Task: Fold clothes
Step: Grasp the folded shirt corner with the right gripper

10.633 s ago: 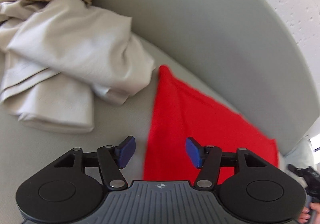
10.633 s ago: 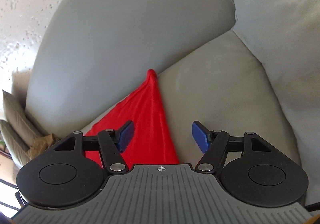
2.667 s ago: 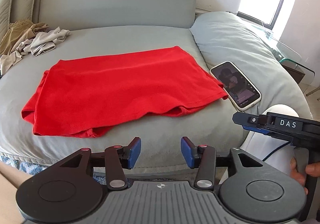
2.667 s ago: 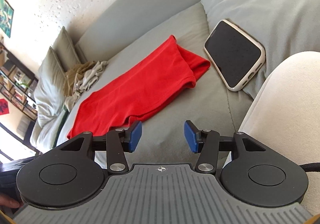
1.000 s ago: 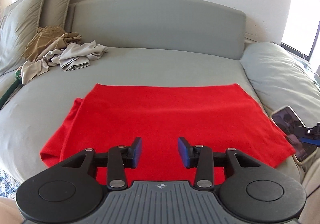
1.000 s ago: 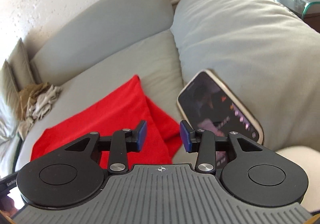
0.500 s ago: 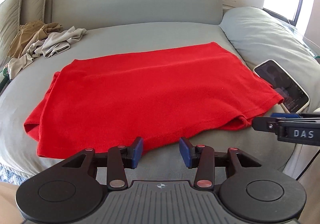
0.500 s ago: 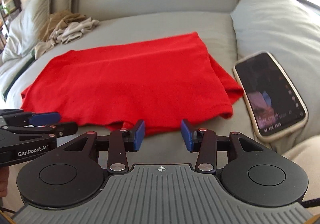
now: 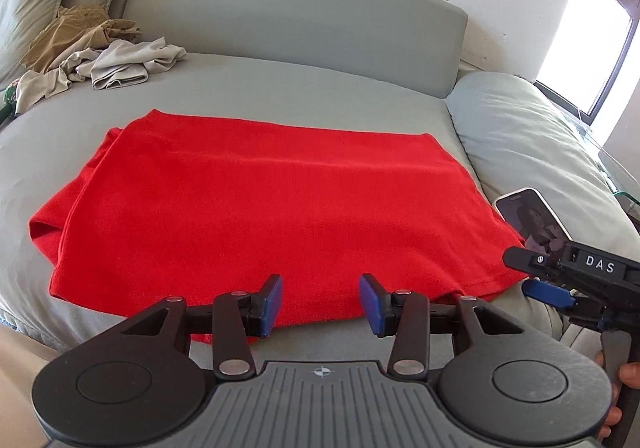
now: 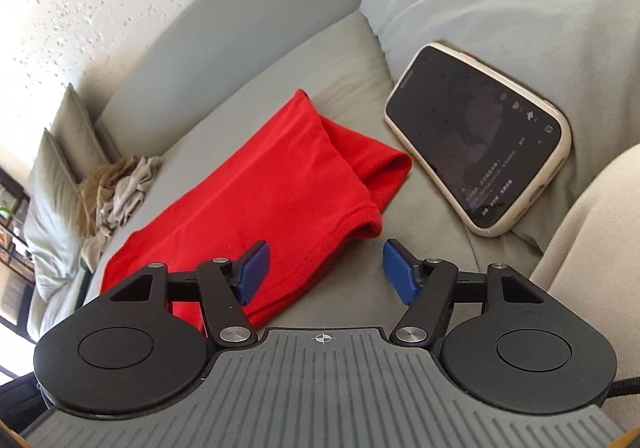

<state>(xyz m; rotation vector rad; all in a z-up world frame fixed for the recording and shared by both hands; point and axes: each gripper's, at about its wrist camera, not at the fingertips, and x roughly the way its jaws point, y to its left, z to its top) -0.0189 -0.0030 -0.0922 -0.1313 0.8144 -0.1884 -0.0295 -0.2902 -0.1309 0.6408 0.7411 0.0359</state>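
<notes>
The red shirt (image 9: 272,207) looks soft and floppy; we'd pinch its near hem corners, lower frame. Left tongs (image 9: 320,304) part-open, empty; right tongs (image 10: 325,275) opening, empty.

A flat-spread red knit garment (image 9: 272,203) covers the grey sofa seat (image 9: 280,87). The left hand-held gripper (image 9: 320,304) hovers part-open at its near hem, the right hand-held gripper (image 9: 548,288) at its right corner beside a cream-cased phone (image 9: 528,215). Crumpled beige clothes (image 9: 100,55) lie far left.
</notes>
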